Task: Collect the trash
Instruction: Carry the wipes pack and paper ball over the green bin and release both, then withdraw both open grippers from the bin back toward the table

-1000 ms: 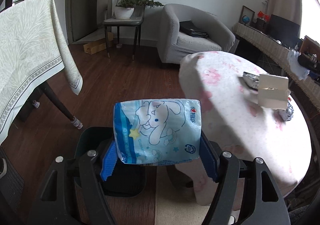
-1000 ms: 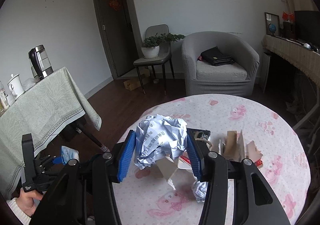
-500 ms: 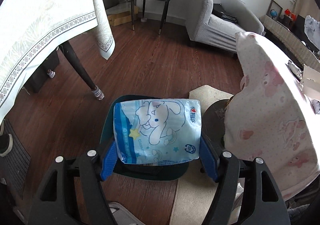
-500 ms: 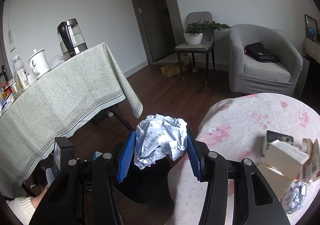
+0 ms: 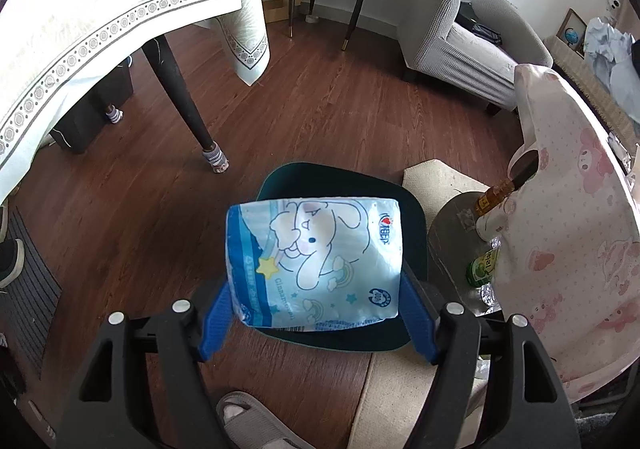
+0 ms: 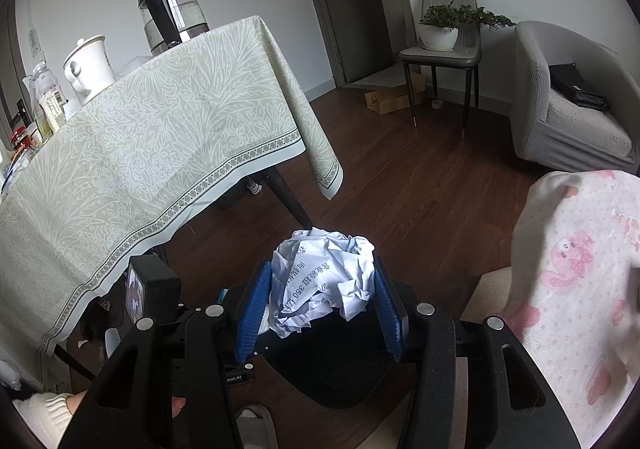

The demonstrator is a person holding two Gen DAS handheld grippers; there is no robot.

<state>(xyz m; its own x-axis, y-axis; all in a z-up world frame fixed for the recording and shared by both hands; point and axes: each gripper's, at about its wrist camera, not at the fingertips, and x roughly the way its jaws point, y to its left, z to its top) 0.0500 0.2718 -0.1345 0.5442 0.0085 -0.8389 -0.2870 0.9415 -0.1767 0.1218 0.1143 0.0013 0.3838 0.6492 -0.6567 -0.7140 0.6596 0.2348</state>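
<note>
My left gripper (image 5: 316, 297) points down over a dark bin (image 5: 340, 177) on the wood floor. A light blue tissue packet (image 5: 316, 257) with a cartoon rabbit sits between its blue pads, which still touch the packet's two side edges while the jaws are opening. My right gripper (image 6: 322, 273) is shut on a crumpled ball of printed white paper (image 6: 324, 281), held above and just short of the same bin (image 6: 340, 369). That paper ball (image 5: 608, 41) also shows at the upper right of the left wrist view.
A table with a pale green cloth (image 6: 160, 153) stands left of the bin, its dark leg (image 5: 180, 101) close by. The round table's pink cloth (image 5: 580, 249) hangs at the right, with bottles (image 5: 484, 265) beneath. A slippered foot (image 5: 248, 421) is near the bin.
Both grippers swung away from the round table and sank toward the floor bin, each carrying its load. The bin now lies under the blue packet.
</note>
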